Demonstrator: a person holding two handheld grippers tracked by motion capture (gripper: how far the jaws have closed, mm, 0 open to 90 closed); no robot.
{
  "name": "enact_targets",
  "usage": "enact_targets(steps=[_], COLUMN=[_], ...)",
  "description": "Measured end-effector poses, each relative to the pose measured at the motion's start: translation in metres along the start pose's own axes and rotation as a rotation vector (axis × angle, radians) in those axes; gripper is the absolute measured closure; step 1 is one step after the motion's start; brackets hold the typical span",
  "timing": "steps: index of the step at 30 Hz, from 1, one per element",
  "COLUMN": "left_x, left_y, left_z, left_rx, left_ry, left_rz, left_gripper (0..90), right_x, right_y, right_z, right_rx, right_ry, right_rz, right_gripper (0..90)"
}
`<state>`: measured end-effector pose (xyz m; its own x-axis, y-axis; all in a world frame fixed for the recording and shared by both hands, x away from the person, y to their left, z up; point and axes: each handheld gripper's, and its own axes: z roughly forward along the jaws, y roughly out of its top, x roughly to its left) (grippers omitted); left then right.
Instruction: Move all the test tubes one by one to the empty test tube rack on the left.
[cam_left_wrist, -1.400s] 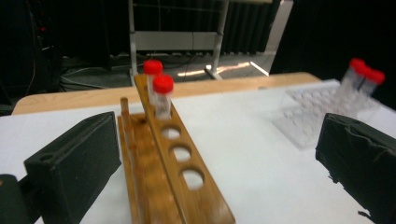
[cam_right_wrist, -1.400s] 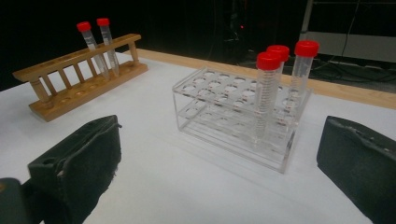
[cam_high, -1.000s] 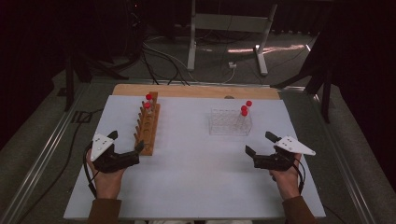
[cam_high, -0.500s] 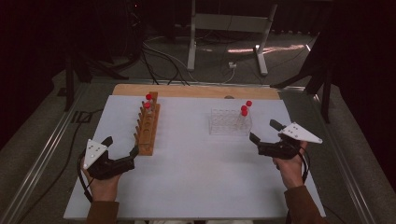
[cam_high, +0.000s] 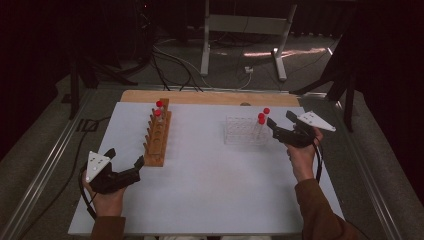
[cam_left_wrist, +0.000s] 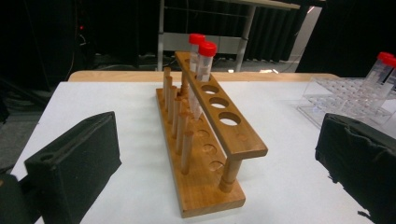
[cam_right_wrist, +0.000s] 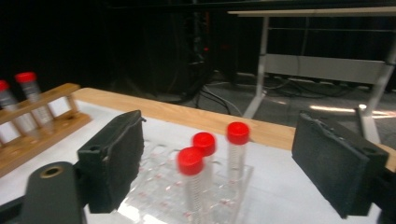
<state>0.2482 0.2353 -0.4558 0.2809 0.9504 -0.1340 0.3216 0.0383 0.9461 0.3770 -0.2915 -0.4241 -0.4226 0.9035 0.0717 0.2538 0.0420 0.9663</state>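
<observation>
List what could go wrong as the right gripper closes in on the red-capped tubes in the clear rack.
1. The three tubes stand close together, so the right gripper, whose jaws have just been closing with nothing clamped yet, may knock a neighbour or catch two at once.
2. The clear rack looks light and nothing holds it; pulling a tube could lift or drag it.
3. The left gripper sits open beside the wooden rack, too far away to steady anything.

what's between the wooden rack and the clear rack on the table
Nothing: in the high view, bare white tabletop separates the wooden rack from the clear rack.
</observation>
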Motion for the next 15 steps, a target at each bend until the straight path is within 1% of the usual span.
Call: enact_targets(steps=[3,5,7,9,11,13,15], left_x=[0.001,0.002,0.002,0.002,0.002,0.001,0.000], left_y=[-0.001,0.000,-0.001,-0.001,-0.002,-0.002,-0.001], left_z=[-0.001,-0.002,-0.002,-0.002,-0.002,-0.002,-0.002], left_rx=[-0.005,-0.004,0.001,0.001,0.003,0.007,0.008], left_ry=[0.005,0.006,0.013,0.012,0.015,0.012,0.008], left_rz=[-0.010,-0.009,-0.003,-0.004,-0.008,-0.014,-0.009], left_gripper=[0.7,0.7,0.7,0.7,0.7,0.7,0.7], right_x=[-0.006,-0.010,-0.014,-0.016,-0.017,-0.018,-0.017], right_y=[-0.002,-0.005,-0.010,-0.014,-0.018,-0.021,-0.023], right_z=[0.009,0.016,0.023,0.028,0.033,0.038,0.042], right_rx=[0.018,0.042,0.065,0.083,0.099,0.113,0.126], right_ry=[-0.030,-0.064,-0.082,-0.082,-0.095,-0.087,-0.076], right_rz=[0.009,0.002,-0.005,-0.011,-0.017,-0.022,-0.047], right_gripper=[19.3,21.8,27.1,35.4,42.7,49.7,55.7])
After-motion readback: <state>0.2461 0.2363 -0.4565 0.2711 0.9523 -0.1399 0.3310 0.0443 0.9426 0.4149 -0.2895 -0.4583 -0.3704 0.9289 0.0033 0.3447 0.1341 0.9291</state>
